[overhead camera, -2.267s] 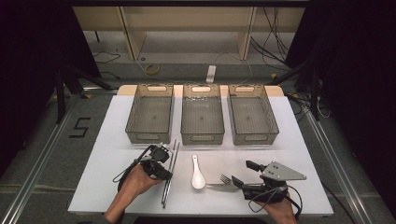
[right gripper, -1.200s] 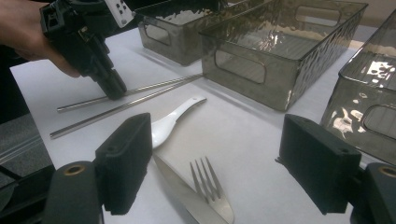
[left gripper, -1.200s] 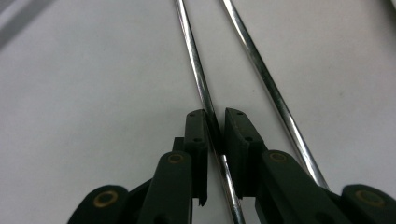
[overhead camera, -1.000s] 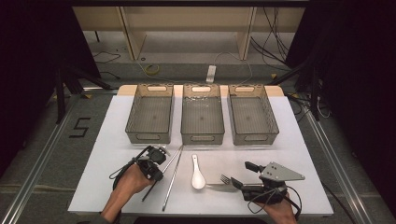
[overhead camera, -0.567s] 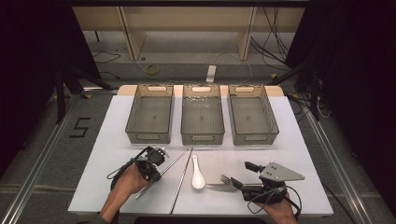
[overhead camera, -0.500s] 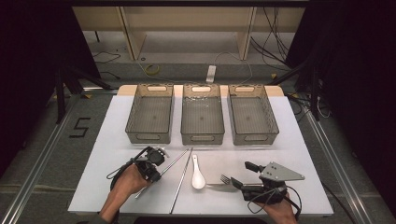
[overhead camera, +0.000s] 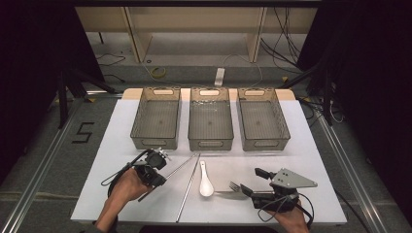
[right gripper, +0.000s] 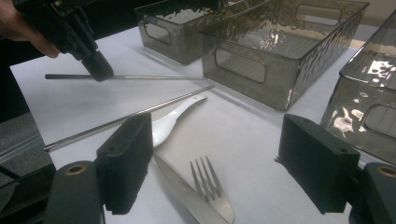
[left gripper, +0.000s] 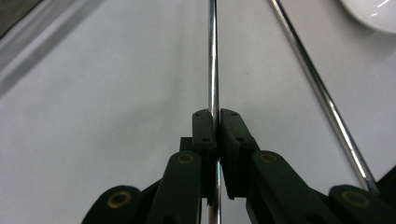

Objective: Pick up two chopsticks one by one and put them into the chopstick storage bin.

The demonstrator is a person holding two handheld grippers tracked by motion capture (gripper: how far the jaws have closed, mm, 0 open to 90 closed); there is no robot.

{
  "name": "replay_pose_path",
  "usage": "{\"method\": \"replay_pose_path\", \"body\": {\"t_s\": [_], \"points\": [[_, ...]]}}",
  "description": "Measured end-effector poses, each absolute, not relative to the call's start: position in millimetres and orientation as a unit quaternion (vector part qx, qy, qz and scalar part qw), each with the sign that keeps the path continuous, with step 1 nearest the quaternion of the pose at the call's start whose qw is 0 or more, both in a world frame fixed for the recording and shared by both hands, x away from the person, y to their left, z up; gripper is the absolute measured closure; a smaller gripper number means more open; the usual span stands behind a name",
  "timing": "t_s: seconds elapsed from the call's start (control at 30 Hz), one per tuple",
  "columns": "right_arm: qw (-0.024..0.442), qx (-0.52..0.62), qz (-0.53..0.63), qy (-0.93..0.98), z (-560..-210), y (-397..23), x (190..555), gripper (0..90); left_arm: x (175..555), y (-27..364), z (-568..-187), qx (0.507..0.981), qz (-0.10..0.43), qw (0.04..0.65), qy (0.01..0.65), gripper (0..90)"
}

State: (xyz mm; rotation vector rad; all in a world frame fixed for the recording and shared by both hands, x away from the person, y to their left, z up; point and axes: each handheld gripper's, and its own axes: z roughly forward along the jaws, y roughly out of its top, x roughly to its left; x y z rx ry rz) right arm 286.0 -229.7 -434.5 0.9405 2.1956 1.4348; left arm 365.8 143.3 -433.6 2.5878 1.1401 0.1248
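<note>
The left hand-held gripper (left gripper: 214, 122) pinches a metal chopstick (left gripper: 213, 56); at its three o'clock, the right hand-held gripper (right gripper: 215, 161) stands spread over a fork (right gripper: 212, 193).

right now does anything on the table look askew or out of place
Only the two metal chopsticks: one lies straight on the table, the other sits at an angle, pinched in the left gripper. The white spoon, fork and three bins look orderly.

three bins (overhead camera: 210, 122), spoon (overhead camera: 205, 180) (white), fork (overhead camera: 236, 187)

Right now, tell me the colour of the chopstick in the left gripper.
Shiny silver metal chopstick, best seen in the left gripper view.
</note>
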Motion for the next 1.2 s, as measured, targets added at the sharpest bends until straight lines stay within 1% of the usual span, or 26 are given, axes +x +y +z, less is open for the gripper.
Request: {"method": "replay_pose_path", "body": {"t_s": [0.13,0.27,0.4,0.63,0.97,1.2], "points": [[0.176,0.333,0.506,0.776,-435,-230,286,27.2,364,144,-426,0.901,0.045,0.173,0.395,85.0],[0.178,0.334,0.506,0.775,-435,-230,286,27.2,363,145,-415,0.896,0.048,0.203,0.392,85.0],[0.178,0.334,0.506,0.775,-434,-230,286,27.2,364,147,-404,0.895,0.040,0.225,0.383,85.0],[0.178,0.335,0.508,0.774,-434,-231,286,27.3,369,151,-388,0.881,0.060,0.262,0.389,85.0],[0.181,0.338,0.512,0.769,-433,-233,286,27.2,401,169,-369,0.845,0.091,0.310,0.426,84.9],[0.184,0.339,0.512,0.768,-433,-233,286,26.8,424,182,-365,0.828,0.100,0.318,0.451,84.9]]}}
